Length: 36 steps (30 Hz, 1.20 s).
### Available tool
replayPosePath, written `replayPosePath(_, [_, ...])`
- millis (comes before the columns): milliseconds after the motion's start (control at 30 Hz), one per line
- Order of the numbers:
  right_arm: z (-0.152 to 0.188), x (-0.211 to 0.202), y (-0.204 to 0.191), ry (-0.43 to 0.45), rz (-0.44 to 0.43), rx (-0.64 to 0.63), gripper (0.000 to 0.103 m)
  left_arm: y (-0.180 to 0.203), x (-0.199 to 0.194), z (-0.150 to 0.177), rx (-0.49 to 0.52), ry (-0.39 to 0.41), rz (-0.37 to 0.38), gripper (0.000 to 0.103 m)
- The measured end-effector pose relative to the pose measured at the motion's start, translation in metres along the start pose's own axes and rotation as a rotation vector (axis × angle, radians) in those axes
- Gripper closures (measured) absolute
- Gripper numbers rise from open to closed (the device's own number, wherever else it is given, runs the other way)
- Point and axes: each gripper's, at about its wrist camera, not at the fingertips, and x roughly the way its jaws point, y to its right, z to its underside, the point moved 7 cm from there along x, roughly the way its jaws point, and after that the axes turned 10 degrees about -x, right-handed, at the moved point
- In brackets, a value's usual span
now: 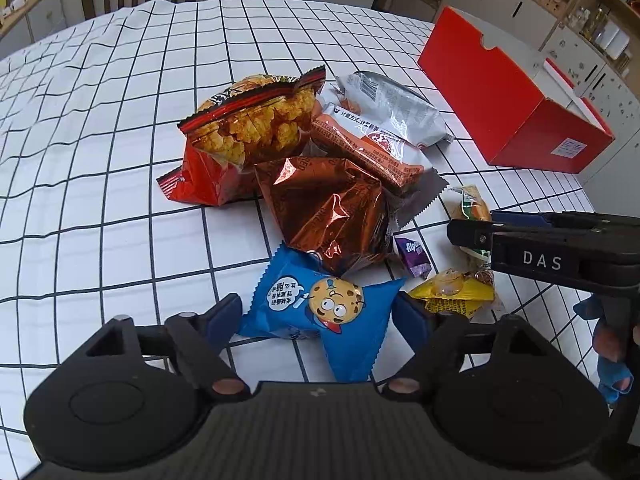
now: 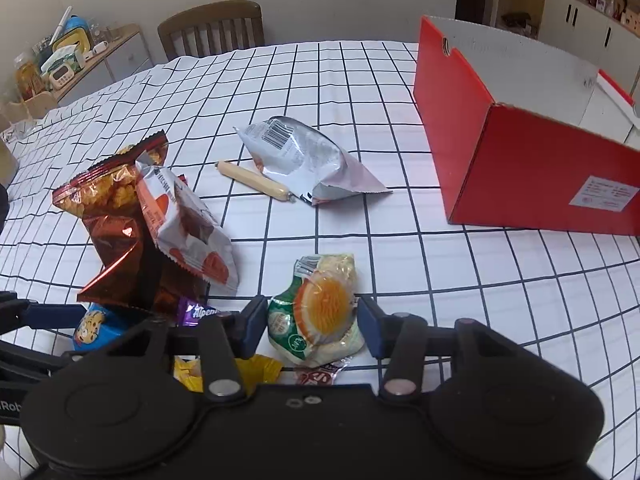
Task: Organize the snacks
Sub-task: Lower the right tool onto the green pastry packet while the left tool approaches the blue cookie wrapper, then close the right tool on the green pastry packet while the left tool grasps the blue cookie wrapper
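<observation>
A blue cookie packet (image 1: 320,312) lies on the checked tablecloth (image 1: 100,160) between the fingers of my left gripper (image 1: 318,312), which is open wide, its pads at the packet's two ends. My right gripper (image 2: 312,324) is shut on a green-and-orange snack packet (image 2: 320,308), pads pressed on both sides. In the left wrist view, the right gripper (image 1: 464,232) reaches in from the right around that packet (image 1: 470,204). An open red box (image 2: 540,184) stands at the far right, also seen as the red box (image 1: 500,100).
A pile sits ahead: a red puffed-snack bag (image 1: 240,132), a copper foil bag (image 1: 328,208), an orange-white packet (image 1: 368,148), a silver bag (image 2: 308,156) and a sausage stick (image 2: 252,176). A purple candy (image 1: 414,254) and a yellow packet (image 1: 452,292) lie between the grippers. A wooden chair (image 2: 212,28) stands behind.
</observation>
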Motion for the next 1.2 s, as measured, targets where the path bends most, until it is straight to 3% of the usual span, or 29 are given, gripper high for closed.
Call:
replayPosePath(100, [0.000, -0.003, 0.000, 0.012, 0.016, -0.008, 0.063, 0.002, -0.004, -0.001, 0.003, 0.015, -0.006, 0.034])
replayPosePath(200, [0.001, -0.007, -0.001, 0.022, 0.038, -0.020, 0.070, 0.006, -0.010, -0.002, 0.016, 0.030, -0.001, 0.050])
replayPosePath(500, [0.009, -0.030, 0.003, 0.049, 0.062, 0.005, 0.085, 0.005, -0.027, 0.008, -0.020, 0.043, 0.028, 0.053])
replayPosePath(567, [0.011, -0.039, 0.003, 0.071, 0.066, 0.003, 0.094, 0.004, -0.033, 0.011, -0.029, 0.048, 0.034, 0.053])
replayPosePath(700, [0.014, -0.048, 0.001, 0.079, 0.071, -0.029, 0.099, 0.004, -0.044, 0.016, -0.031, 0.057, 0.048, 0.053])
replayPosePath(833, [0.021, -0.050, 0.001, 0.078, 0.080, -0.063, 0.098, 0.004, -0.051, 0.020, -0.029, 0.062, 0.054, 0.053])
replayPosePath(1100, [0.029, -0.030, -0.001, 0.022, 0.079, -0.117, 0.070, 0.003, -0.057, 0.028, -0.024, 0.061, 0.052, 0.053])
replayPosePath(1200, [0.027, -0.021, 0.000, 0.014, 0.057, -0.104, 0.067, 0.002, -0.061, 0.030, -0.025, 0.059, 0.051, 0.053])
